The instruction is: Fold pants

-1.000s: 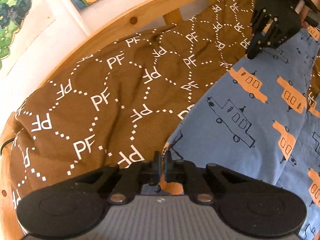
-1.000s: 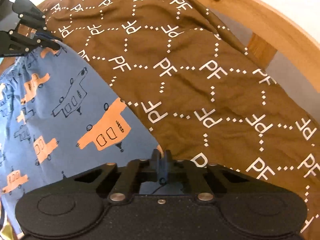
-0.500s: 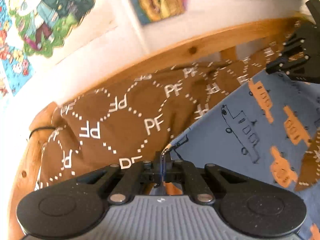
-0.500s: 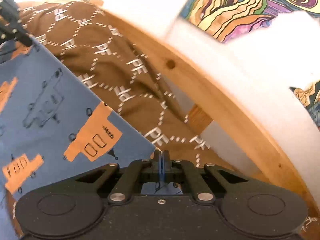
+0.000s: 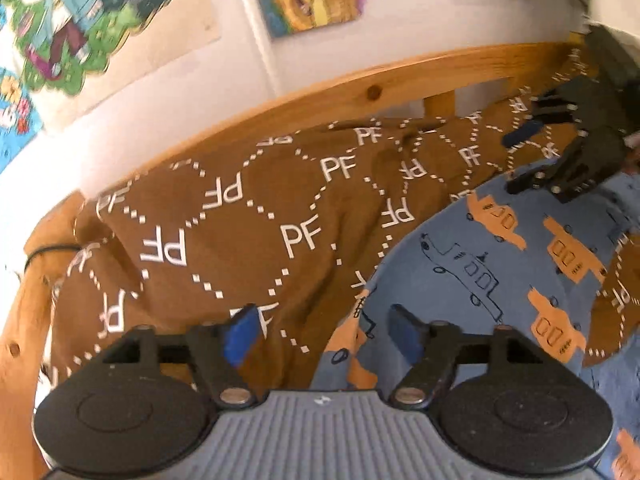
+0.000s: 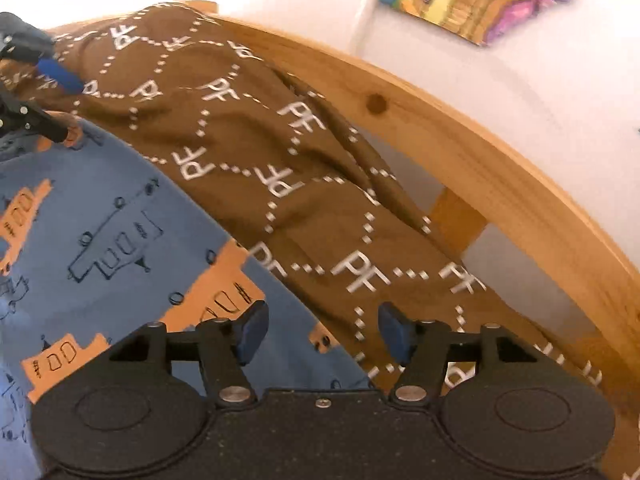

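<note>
Blue pants [image 5: 472, 264] lie flat on the brown bedspread [image 5: 240, 220]; half a second ago both my grippers pinched their edge. Now left gripper [image 5: 324, 332] and right gripper [image 6: 320, 332] gape wide, empty: this fold is laid.

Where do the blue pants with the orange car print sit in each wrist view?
Left wrist: blue pants with orange car print fill the lower right, beyond the open left gripper.
Right wrist: pants fill the lower left.
Shared landmark: knot in the wooden bed rail.
</note>
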The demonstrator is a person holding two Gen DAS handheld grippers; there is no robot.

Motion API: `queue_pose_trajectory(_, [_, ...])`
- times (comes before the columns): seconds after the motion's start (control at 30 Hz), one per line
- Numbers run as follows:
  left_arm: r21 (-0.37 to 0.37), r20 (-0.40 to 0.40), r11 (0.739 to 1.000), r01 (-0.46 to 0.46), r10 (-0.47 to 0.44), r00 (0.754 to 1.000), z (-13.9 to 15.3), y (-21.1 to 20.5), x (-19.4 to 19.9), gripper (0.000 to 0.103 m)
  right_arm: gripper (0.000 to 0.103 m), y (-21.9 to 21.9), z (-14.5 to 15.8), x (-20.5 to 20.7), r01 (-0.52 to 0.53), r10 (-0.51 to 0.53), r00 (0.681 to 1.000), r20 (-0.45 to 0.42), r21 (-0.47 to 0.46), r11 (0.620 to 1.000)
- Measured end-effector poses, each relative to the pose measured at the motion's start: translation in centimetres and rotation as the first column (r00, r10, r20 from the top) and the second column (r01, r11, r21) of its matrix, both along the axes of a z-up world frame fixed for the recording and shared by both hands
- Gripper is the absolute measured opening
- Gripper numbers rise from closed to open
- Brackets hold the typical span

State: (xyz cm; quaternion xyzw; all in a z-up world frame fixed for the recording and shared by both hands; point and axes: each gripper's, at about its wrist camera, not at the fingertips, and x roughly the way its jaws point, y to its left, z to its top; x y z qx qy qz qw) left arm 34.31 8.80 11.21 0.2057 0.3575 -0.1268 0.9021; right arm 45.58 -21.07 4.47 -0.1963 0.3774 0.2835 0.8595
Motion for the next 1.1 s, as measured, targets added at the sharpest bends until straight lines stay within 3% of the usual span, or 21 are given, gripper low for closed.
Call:
queue_pose_trajectory(0.17, [0.053, -0.020, 0.998, 0.037, -0.036, 0.999, 0.2, -0.5, -0.7, 0.075, 0.063, 2.3, -0.8, 0.7, -0.079, 0.078, 0.996, -0.045, -0.016, 0.997])
queue_pose_trajectory(0.2, [0.070, -0.026, 0.997, 0.037, -0.035, 0.999, 0.0, -0.8, -0.7, 0.065, 0.063, 2.9, -1.1, 0.8, -0.091, 0.089, 0.995, -0.046, -0.039, 0.995])
queue_pose_trajectory(0.23, [0.092, -0.037, 0.995, 0.034, -0.031, 0.999, -0.2, -1.1, -0.6, 0.047, 0.059, 3.3, -1.6, 0.6, -0.098, 0.096, 0.994, -0.047, -0.055, 0.994])
queue_pose_trajectory(0.27, [0.112, -0.052, 0.993, 0.031, -0.025, 0.998, -0.5, -1.3, -0.3, 0.038, 0.055, 3.7, -1.9, 0.7, -0.101, 0.097, 0.994, -0.054, -0.066, 0.993])
queue_pose_trajectory(0.3, [0.130, -0.067, 0.991, 0.022, -0.013, 0.998, -0.8, -1.4, -0.2, 0.024, 0.042, 3.9, -2.0, 0.9, -0.099, 0.095, 0.993, -0.068, -0.063, 0.993])
queue_pose_trajectory(0.33, [0.145, -0.086, 0.989, 0.009, 0.004, 0.996, -1.1, -1.5, 0.1, 0.014, 0.020, 3.8, -2.1, 1.1, -0.091, 0.086, 0.993, -0.083, -0.055, 0.994])
queue_pose_trajectory(0.4, [0.151, -0.110, 0.989, -0.005, 0.022, 0.994, -1.5, -1.4, 0.3, 0.007, 0.004, 3.8, -2.3, 1.1, -0.061, 0.056, 0.993, -0.100, -0.041, 0.997])
queue_pose_trajectory(0.43, [0.149, -0.107, 0.989, -0.001, 0.017, 0.994, -1.5, -1.4, 0.1, 0.005, 0.000, 3.7, -2.2, 1.0, -0.051, 0.048, 0.994, -0.099, -0.031, 0.998])
queue_pose_trajectory(0.77, [0.183, 0.012, 0.976, 0.122, -0.126, 0.992, -0.1, -2.0, -4.8, 0.003, 0.000, 0.2, 2.1, -5.4, 0.017, -0.021, 0.998, 0.064, 0.071, 0.997])
queue_pose_trajectory(0.97, [0.218, 0.093, 0.941, 0.259, -0.284, 0.954, 0.4, -2.2, -10.4, 0.003, 0.000, -1.6, 4.2, -15.1, -0.001, -0.011, 0.989, 0.145, 0.083, 0.997])
queue_pose_trajectory(1.1, [0.270, 0.088, 0.897, 0.349, -0.384, 0.919, -0.7, -2.8, -14.1, 0.003, 0.000, -2.0, 4.8, -22.2, -0.028, 0.021, 0.989, 0.150, 0.051, 0.998])
